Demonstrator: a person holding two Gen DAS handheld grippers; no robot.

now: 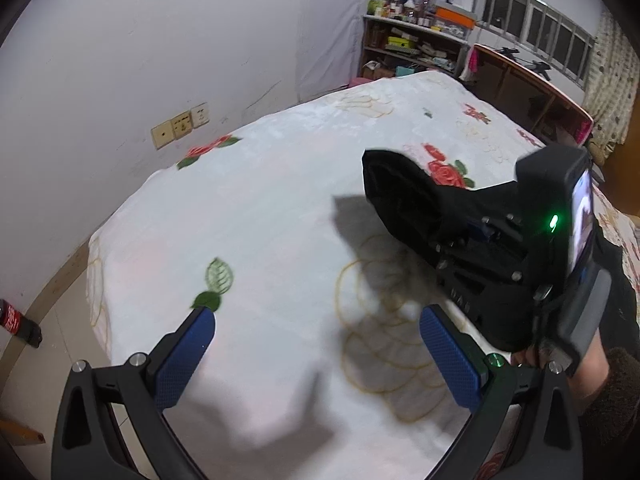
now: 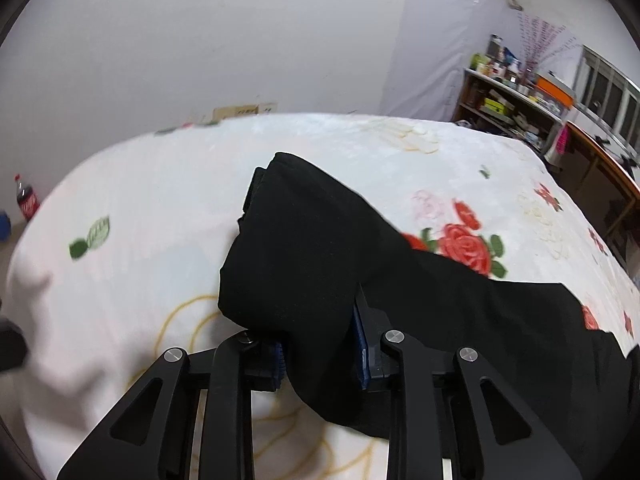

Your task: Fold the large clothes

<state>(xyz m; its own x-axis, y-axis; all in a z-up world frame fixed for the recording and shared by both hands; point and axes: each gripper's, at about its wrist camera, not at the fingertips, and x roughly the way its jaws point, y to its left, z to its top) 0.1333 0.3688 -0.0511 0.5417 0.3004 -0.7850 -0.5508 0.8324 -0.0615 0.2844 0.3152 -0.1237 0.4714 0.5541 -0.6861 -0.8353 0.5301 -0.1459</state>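
Note:
A black garment [image 2: 312, 248] lies on the flowered white bed cover [image 2: 160, 184], one end bunched and raised. My right gripper [image 2: 320, 344] is shut on that bunched part, blue pads pressing the cloth from both sides. In the left wrist view the same black garment [image 1: 404, 196] sticks up past the right gripper's black body [image 1: 500, 256], held by a hand [image 1: 588, 364] at the right edge. My left gripper [image 1: 316, 352] stands open over the bare bed cover [image 1: 260, 208] with nothing between its blue pads [image 1: 184, 356]. The garment's far part is hidden lower right.
A cola bottle [image 1: 16, 322] stands on the floor left of the bed. A cluttered shelf [image 1: 416, 44] and a wooden headboard [image 1: 532, 92] lie beyond the bed's far end. A wall with sockets [image 1: 180, 126] runs along the bed's left side.

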